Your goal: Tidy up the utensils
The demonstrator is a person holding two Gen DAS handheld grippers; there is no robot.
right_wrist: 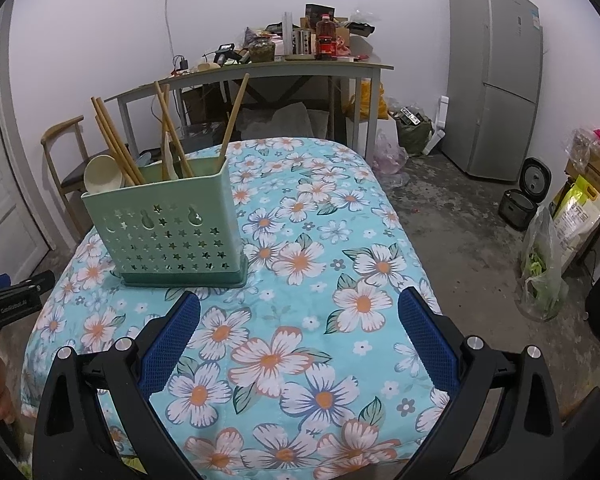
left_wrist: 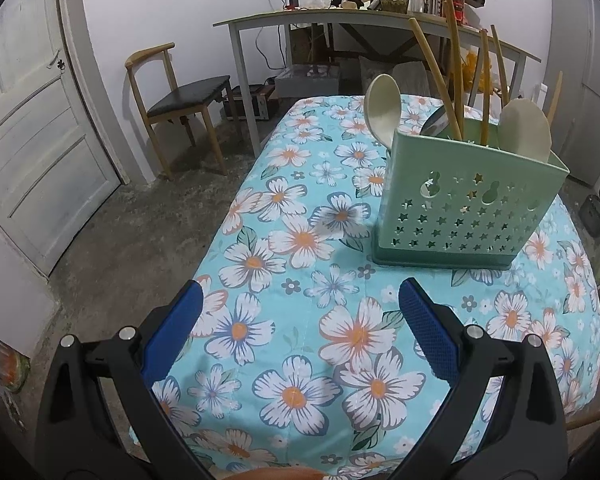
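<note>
Left wrist view. We see the left gripper (left_wrist: 300,332) with its blue pads spread wide and nothing between them, poised above the flowered tablecloth (left_wrist: 260,264). The green utensil holder (left_wrist: 460,208) stands upright on the cloth ahead and to the right of the pads, well apart from them. It carries a cream spoon (left_wrist: 383,106) leaning out over its left corner, a second pale spoon (left_wrist: 525,130) at the right, and several bamboo chopsticks (left_wrist: 456,80) slanting at different angles. No loose utensil shows on the cloth here. In our judgement, the spoon overhanging the corner is the likeliest casualty: a pad brushing it on approach could lever it out.

Right wrist view. The right gripper (right_wrist: 299,330) is likewise wide open and empty over the cloth. The holder (right_wrist: 160,228) sits ahead to the left, near the table's left side, with the chopsticks (right_wrist: 116,140) fanned above the rim. The other tool's black body enters at the left margin. We judge the holder tall, light and top-heavy, so a sideways push on the splayed sticks could tip it or slide it on the soft cloth toward the edge. Both tools reaching in together could also collide.
</note>
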